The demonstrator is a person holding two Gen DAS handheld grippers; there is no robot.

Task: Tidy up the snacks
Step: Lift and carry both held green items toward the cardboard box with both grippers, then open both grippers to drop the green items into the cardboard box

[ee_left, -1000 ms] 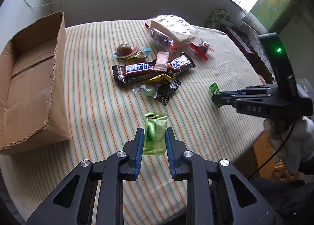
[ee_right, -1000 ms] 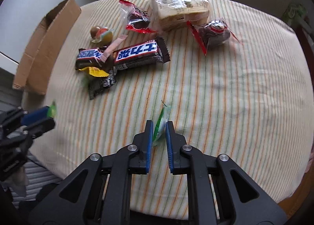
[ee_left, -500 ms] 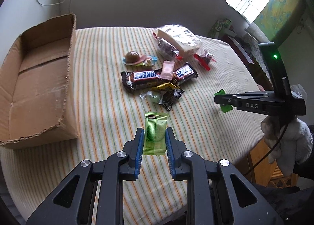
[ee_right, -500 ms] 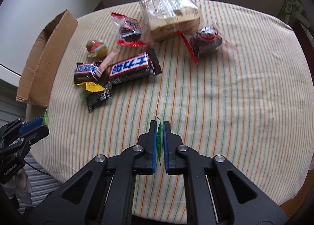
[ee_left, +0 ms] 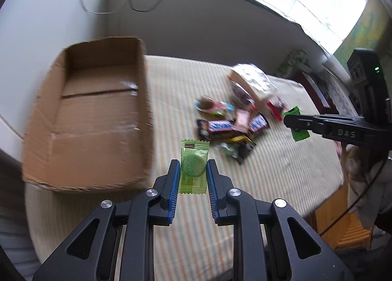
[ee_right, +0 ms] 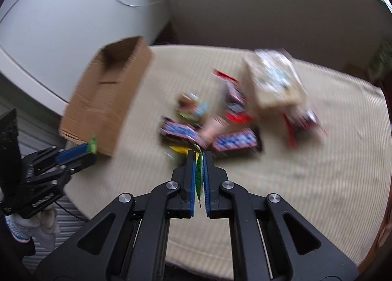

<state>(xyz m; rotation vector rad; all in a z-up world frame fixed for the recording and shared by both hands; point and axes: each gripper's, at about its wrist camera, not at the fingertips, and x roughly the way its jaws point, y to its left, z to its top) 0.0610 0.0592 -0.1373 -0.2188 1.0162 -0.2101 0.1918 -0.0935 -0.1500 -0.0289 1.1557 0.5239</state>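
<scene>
1. My left gripper point(ee_left: 190, 170) was clamped on the light green packet point(ee_left: 193, 167), jaws closed against its two side edges, the packet held flat-on just right of the cardboard box point(ee_left: 90, 119).
2. My right gripper point(ee_right: 199, 167) was nearly fully closed, pinching a dark green packet point(ee_right: 199, 178) edge-on, well right of the box.
3. The remaining snack pile point(ee_left: 235, 119) lay on the striped tablecloth point(ee_left: 281, 170), right of the box; blur made individual wrappers hard to identify.
</scene>
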